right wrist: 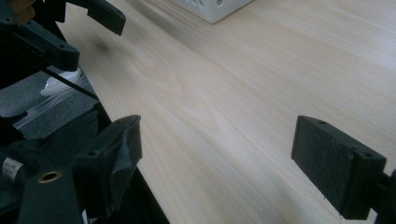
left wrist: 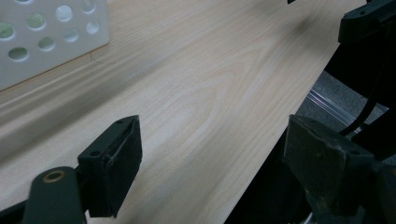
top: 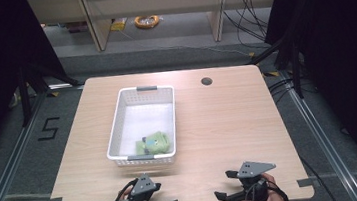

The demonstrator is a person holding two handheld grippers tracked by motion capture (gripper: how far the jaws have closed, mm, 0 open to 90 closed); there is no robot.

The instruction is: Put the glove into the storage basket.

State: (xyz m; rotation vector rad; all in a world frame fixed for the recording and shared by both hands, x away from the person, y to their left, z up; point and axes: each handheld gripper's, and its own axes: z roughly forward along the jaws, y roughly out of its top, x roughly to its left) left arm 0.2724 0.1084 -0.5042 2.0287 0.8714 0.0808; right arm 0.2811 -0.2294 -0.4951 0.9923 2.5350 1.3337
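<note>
A white perforated basket (top: 115, 129) stands on the wooden table (top: 229, 125), left of centre. A green soft item (top: 154, 142) lies in its near right corner. My left gripper (top: 165, 195) is at the table's near edge, below the basket, open and empty, its jaws pointing right. My right gripper (top: 225, 185) is at the near edge further right, open and empty, jaws pointing left. In the left gripper view the left gripper (left wrist: 215, 154) frames bare wood, with the basket (left wrist: 46, 37) at upper left. In the right gripper view the right gripper (right wrist: 219, 149) also spans bare wood.
A round cable hole (top: 206, 81) sits near the table's far edge. The other gripper (right wrist: 93, 16) appears at the upper left of the right gripper view, and the basket's corner (right wrist: 215, 9) at the top. Floor rails run along both sides of the table.
</note>
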